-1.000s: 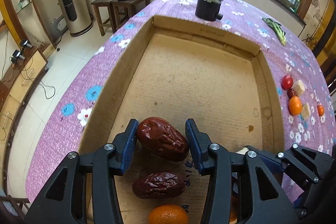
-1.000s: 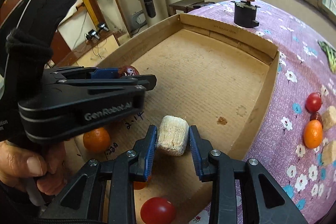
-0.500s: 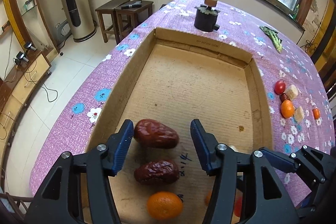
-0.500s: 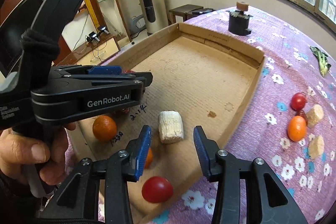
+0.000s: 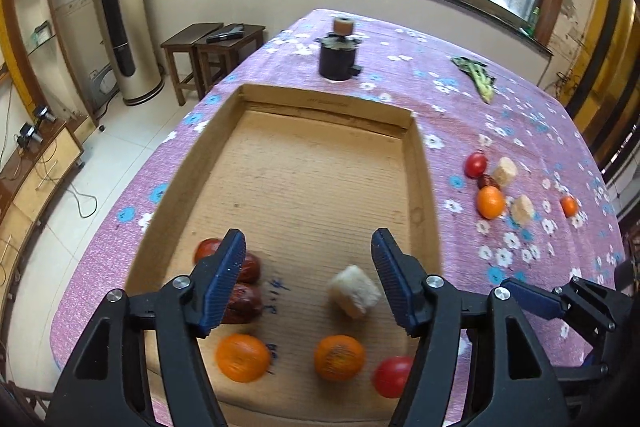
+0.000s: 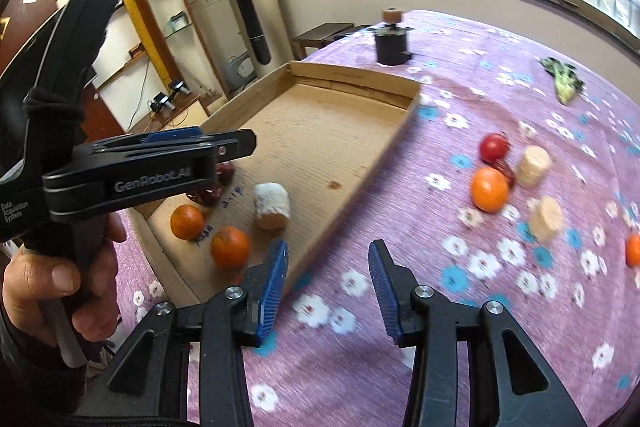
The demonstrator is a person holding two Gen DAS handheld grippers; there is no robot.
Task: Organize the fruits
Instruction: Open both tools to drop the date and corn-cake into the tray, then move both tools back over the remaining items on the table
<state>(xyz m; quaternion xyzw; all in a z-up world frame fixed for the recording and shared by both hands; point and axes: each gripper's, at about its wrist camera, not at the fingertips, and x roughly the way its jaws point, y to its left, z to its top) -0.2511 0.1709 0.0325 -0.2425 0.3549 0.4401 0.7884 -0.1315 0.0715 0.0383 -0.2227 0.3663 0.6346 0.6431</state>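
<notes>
The desk [image 5: 472,99] wears a purple flowered cloth. On it lies a shallow cardboard tray [image 5: 422,187], its long axis running away from the cameras toward the windows. The fruits gathered so far sit at the tray's near end. The left gripper [image 5: 306,281] hangs above that end with its jaws opening and nothing between the pads; the right gripper [image 6: 328,285] is over the bare cloth just right of the tray, jaws apart and empty.

In the tray, a pale cylindrical chunk [image 5: 354,291] lies on its side, its axis slanting across the tray. Two oranges [image 5: 243,357] [image 5: 339,357] sit nearest the front wall, with a red tomato [image 5: 392,375] at the right corner, partly cut off by the left gripper's finger. Two dark red dates [image 5: 244,303] lie lengthwise across the tray, half hidden behind the left finger; a further red fruit beyond them is too covered to name.

Outside, on the cloth to the right, a cluster lies close together: a tomato [image 6: 494,147], an orange [image 6: 489,189], a date wedged between them and barely visible, and two pale chunks [image 6: 534,161] [image 6: 546,219]. A small orange fruit [image 6: 634,249] is clipped by the edge of the right view.
</notes>
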